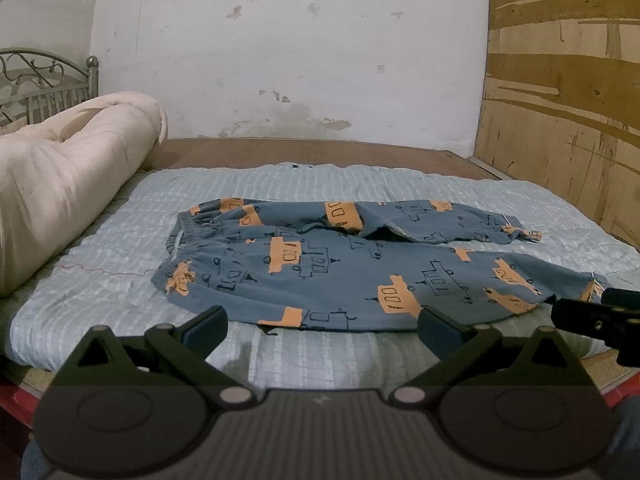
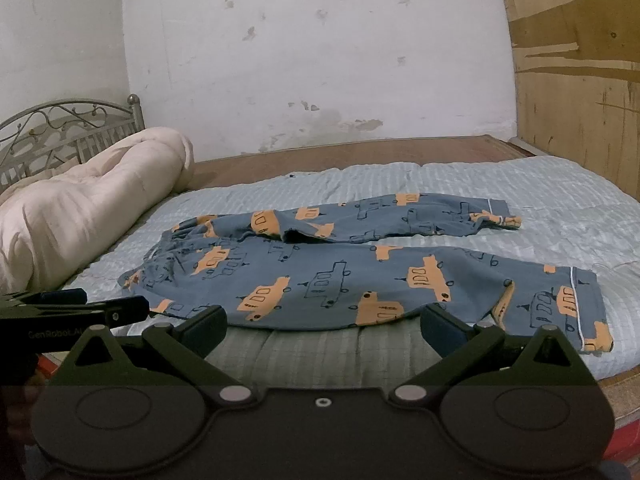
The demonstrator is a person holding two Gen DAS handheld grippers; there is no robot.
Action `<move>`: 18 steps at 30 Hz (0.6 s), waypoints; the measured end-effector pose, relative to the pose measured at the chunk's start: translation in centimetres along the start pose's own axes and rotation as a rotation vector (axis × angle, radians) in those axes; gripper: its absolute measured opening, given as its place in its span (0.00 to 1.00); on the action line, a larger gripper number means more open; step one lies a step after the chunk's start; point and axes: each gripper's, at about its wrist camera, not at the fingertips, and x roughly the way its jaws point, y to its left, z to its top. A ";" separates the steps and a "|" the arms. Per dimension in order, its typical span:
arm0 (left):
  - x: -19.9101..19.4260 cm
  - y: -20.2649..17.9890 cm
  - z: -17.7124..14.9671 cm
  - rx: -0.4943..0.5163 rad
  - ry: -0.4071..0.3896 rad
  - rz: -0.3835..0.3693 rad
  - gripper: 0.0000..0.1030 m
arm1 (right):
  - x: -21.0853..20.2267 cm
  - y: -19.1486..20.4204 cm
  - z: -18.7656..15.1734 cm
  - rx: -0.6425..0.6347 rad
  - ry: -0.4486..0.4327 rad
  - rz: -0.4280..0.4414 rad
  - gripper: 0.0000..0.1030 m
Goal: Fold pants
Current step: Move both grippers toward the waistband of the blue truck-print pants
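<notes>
1. left tongs [image 1: 322,328] are spread as wide as they go, nothing between them, hovering over the near edge of the bed just short of the pants' hem side.
2. right tongs [image 2: 322,326] same deal, fully spread and empty, tips right at the pants' near edge but not gripping it.
3. one pair of pants [image 1: 340,268], blue with orange bus print, lies flat on the quilt [image 1: 100,248], waistband to the left, two legs running right, a gap between them.
4. loads of bare quilt beyond and right of the pants.
5. one rolled cream blanket [image 1: 68,176] hogs the left edge, by the metal headboard [image 1: 44,80].
6. wall behind, wooden panel [image 1: 560,100] on the right.
</notes>
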 end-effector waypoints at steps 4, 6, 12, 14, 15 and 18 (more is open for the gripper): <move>0.0 0.1 0.0 -0.004 0.007 -0.003 1.00 | 0.0 0.0 0.0 0.000 0.001 0.000 0.99; -0.1 0.1 0.0 -0.005 0.007 -0.005 1.00 | 0.0 0.0 0.0 0.000 0.000 0.000 0.99; 0.0 0.1 0.0 -0.005 0.008 -0.006 1.00 | 0.0 0.0 0.0 0.003 0.000 -0.003 0.99; 0.0 0.1 0.0 -0.005 0.007 -0.005 1.00 | 0.0 0.0 0.0 0.003 0.000 -0.003 0.99; 0.0 0.2 0.0 -0.005 0.007 -0.005 1.00 | 0.0 0.0 0.0 0.003 0.000 -0.003 0.99; 0.0 0.2 0.0 -0.005 0.007 -0.005 1.00 | 0.0 -0.1 0.0 0.004 0.000 -0.003 0.99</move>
